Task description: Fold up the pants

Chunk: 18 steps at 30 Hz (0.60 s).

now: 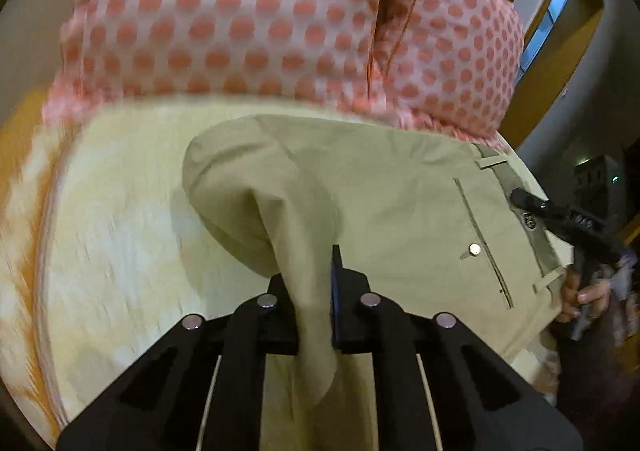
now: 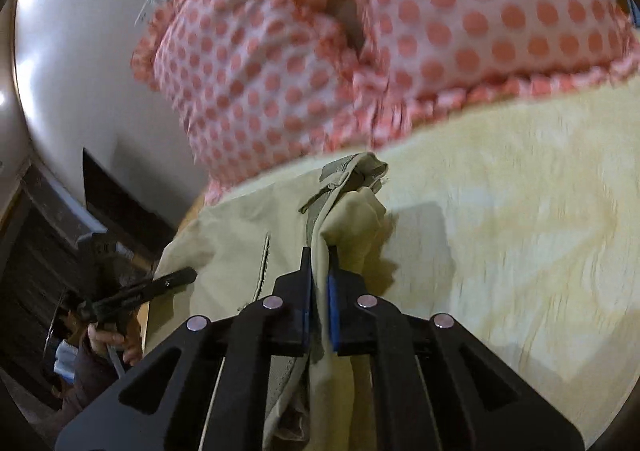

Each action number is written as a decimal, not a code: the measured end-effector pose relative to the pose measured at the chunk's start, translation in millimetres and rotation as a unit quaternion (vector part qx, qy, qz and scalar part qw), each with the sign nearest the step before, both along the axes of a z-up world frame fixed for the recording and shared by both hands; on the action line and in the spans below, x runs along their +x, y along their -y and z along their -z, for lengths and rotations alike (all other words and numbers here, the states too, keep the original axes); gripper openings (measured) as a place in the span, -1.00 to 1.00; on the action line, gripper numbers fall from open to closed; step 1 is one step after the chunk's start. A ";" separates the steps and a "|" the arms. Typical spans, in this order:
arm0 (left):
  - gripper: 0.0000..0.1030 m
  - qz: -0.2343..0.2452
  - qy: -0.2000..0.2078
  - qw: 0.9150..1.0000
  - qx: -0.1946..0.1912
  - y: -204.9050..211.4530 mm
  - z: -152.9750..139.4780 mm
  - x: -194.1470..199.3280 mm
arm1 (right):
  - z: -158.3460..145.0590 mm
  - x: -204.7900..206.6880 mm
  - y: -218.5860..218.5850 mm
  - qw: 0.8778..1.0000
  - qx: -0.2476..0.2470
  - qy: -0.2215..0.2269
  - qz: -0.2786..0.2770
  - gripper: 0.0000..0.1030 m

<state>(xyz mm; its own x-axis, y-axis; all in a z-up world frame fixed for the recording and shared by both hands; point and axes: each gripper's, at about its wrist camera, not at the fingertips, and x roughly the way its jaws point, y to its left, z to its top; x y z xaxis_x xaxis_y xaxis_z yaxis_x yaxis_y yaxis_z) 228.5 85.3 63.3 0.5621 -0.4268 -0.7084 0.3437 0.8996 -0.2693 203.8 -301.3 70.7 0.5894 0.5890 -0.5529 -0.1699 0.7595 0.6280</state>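
**Left wrist view: both grippers clamped on the trousers**

Left gripper pinches a raised fold of the beige cotton pants, jaws closed on cloth. Right gripper bites the waistband edge (belt loop showing), jaws closed too. Pants lie on the pale yellow bedsheet, just beside the pink polka-dot pillow.
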 end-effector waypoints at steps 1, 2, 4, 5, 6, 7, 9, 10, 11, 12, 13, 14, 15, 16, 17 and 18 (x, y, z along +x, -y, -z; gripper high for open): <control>-0.81 -0.012 0.016 1.000 -0.002 1.6 -3.0 9.6 | -2.5 7.6 0.8 1.000 -0.001 0.005 0.012 -0.87; -0.77 -0.022 0.027 0.999 0.000 5.8 -3.2 20.0 | -2.7 16.9 2.0 1.000 -0.005 0.007 0.025 -0.87; -0.56 -0.044 0.036 0.997 0.055 18.9 3.8 39.5 | 3.7 36.4 -0.3 0.997 -0.052 0.002 0.053 -0.80; -0.51 -0.055 0.037 0.994 0.085 22.5 6.8 43.5 | 7.9 44.4 -3.1 0.995 -0.086 -0.010 0.059 -0.76; -0.51 -0.070 0.033 0.990 0.120 25.1 10.4 46.7 | 12.6 48.3 -6.0 0.988 -0.135 -0.031 0.073 -0.68; -0.49 -0.082 0.039 0.987 0.136 24.5 9.7 43.1 | 13.3 44.3 -6.2 0.984 -0.156 -0.039 0.081 -0.68; -0.36 -0.087 0.078 0.985 0.123 16.1 -1.5 16.6 | 4.3 21.0 -5.4 0.990 -0.123 -0.008 0.063 -0.40; -0.28 -0.085 0.083 0.987 0.111 13.9 -4.9 7.4 | 0.0 10.5 -7.3 0.993 -0.107 0.003 0.052 -0.10; -0.26 -0.072 0.082 0.991 0.076 11.3 -8.5 -7.7 | -3.6 -3.3 -13.8 0.995 -0.093 0.015 0.033 -0.03; -0.24 -0.056 0.074 0.995 0.047 11.9 -8.1 -16.8 | -3.2 -10.3 -20.0 0.996 -0.087 0.018 0.015 -0.02; -0.20 -0.031 0.055 0.998 0.014 16.8 -3.4 -27.1 | 1.2 -17.5 -28.8 0.996 -0.083 0.012 -0.009 -0.02; -0.14 -0.013 0.037 0.999 0.003 25.1 3.7 -31.2 | 10.7 -21.1 -41.7 0.996 -0.087 -0.006 -0.034 -0.02; -0.12 -0.001 0.015 1.000 0.008 36.9 14.8 -30.5 | 20.3 -21.1 -48.9 0.994 -0.096 -0.024 -0.041 -0.01; -0.11 0.001 -0.004 0.999 0.032 48.3 28.2 -27.5 | 30.2 -18.6 -54.1 0.992 -0.111 -0.043 -0.040 -0.01; -0.11 0.001 -0.009 0.998 0.057 55.2 37.3 -24.9 | 37.9 -14.7 -56.1 0.991 -0.115 -0.056 -0.039 -0.02; -0.11 -0.002 0.004 0.997 0.071 58.4 38.5 -27.4 | 37.3 -15.9 -52.5 0.993 -0.101 -0.055 -0.026 -0.03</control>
<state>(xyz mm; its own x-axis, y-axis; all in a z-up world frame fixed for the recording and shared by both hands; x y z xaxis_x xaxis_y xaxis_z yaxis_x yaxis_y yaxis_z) 201.1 26.9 24.8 0.5693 -0.3202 -0.7572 0.3421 0.9298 -0.1359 187.9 -248.7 33.4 0.4904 0.4879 -0.7221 -0.1507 0.8636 0.4811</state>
